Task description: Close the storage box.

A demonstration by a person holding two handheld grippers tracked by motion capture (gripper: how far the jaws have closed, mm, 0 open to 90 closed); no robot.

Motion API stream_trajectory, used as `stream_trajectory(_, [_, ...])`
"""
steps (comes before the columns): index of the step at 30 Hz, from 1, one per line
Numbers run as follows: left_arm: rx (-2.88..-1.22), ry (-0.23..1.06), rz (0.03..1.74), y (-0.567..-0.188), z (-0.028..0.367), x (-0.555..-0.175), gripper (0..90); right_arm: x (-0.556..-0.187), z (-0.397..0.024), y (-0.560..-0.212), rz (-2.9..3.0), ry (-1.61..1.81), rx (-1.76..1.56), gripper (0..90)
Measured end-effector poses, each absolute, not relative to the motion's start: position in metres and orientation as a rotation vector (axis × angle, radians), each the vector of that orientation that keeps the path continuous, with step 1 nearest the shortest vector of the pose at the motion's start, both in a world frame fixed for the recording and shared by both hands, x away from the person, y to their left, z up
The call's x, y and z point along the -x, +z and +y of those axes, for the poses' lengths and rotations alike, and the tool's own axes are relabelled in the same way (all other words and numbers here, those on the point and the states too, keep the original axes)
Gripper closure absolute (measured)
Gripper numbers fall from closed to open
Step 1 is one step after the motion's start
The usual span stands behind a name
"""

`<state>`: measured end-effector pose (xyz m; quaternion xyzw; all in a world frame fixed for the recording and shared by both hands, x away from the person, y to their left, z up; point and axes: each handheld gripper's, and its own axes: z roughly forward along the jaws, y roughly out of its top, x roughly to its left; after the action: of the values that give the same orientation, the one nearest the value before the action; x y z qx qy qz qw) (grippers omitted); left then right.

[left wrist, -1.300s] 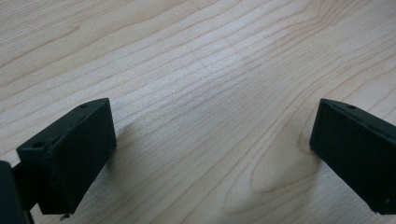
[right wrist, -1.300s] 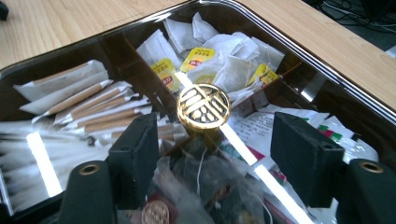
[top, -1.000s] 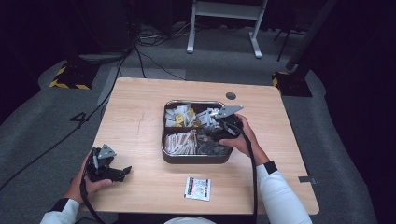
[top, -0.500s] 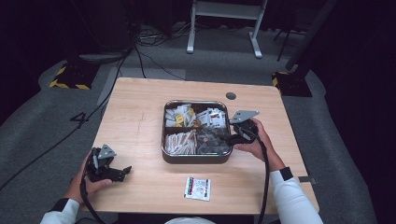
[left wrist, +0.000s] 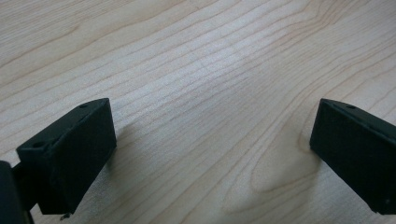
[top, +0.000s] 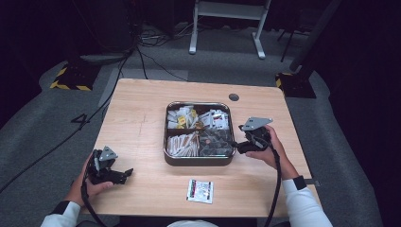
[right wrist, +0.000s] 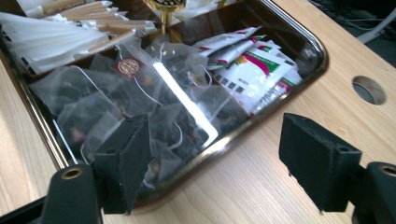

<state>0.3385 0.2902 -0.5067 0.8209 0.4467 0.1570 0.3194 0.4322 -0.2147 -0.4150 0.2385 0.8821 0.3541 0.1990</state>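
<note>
The right gripper point(right wrist: 212, 163), jaws parted and empty, hovers at the tray's point(top: 198, 159) right edge over limp, featherlight tea bags point(right wrist: 140, 107), best pinched at a crumpled corner; the left gripper point(left wrist: 212, 154) rests parted, empty, near the table's point(top: 142, 123) front-left corner.

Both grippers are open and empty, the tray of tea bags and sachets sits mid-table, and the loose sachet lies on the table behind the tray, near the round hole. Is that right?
Not quite. The loose sachet lies in front of the tray, near the person's edge of the table, not behind it by the round hole; the high view shows this. The rest holds: left gripper and right gripper are open and empty.
</note>
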Motion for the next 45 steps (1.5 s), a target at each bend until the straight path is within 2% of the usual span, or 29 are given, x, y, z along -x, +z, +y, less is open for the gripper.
stream_trajectory(25, [-2.158,0.413,1.174,-0.507,0.290,-0.338,0.6,-0.410,-0.261,-0.439,2.444,0.959,-0.765,26.3])
stream_trajectory(45, [-2.158,0.413,1.174,-0.507,0.290,-0.338,0.6,-0.401,-0.300,-0.478,2.446,0.897,-0.921,25.8])
